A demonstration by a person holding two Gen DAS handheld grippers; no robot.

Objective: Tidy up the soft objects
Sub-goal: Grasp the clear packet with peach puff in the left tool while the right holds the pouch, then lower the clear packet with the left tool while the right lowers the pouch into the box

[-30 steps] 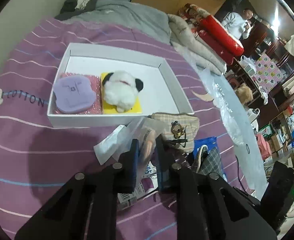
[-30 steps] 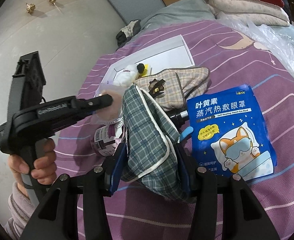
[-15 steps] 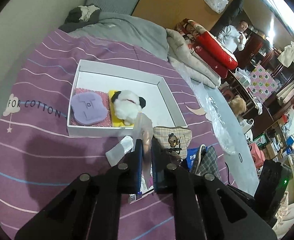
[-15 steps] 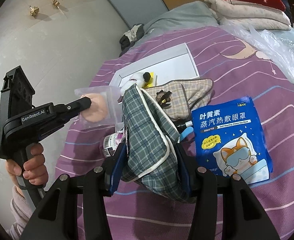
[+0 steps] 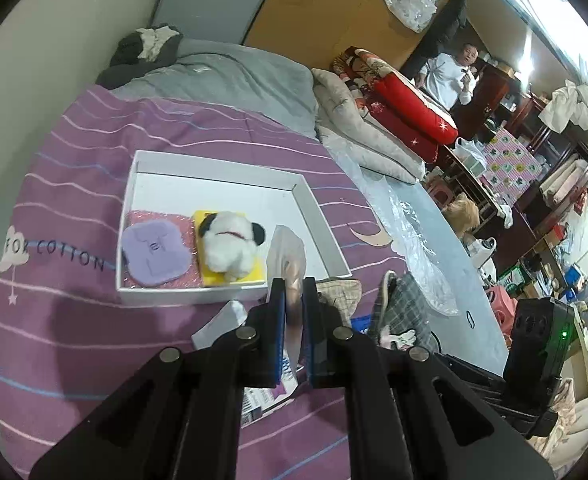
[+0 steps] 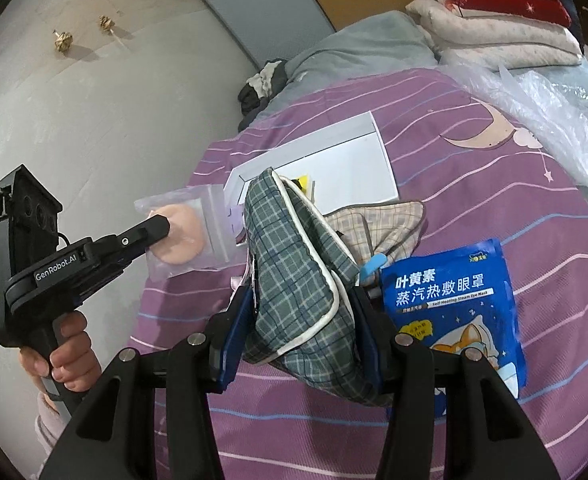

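Lift on both sides over the last second. Left gripper (image 5: 294, 286) now clamped on the clear sachet (image 6: 182, 236) with the peach round puff inside; a second ago low beside the clutter with jaws looser about it, now pinched nearly together on the plastic and carried clear of the purple striped bed cover (image 5: 74, 160). Sachet hanging free in the air, edge-on in the left wrist view, just in front of the near right corner of the white box (image 5: 309, 208). Right gripper (image 6: 299, 300) clamped as before on the green plaid pouch (image 6: 294, 264), jaws held well apart by its bulk; raised too, now hiding most of the box contents from the right wrist view.

Probably two pick-ups done, both placements yet to come. Inside the box: purple pad (image 5: 152, 254) and plush dog (image 5: 230, 244) along the near wall, far half and right side bare, so room for both pieces. Left behind on the bed: beige checked pouch (image 6: 377, 224) and blue eye-mask packet (image 6: 449, 300).

Both tools tilted forward and downward toward the bed, side by side, left one ahead and to the left of the right. Hand (image 6: 70, 356) wrapped round the left grip, fingers curled on the handle, sleeve edge just below.
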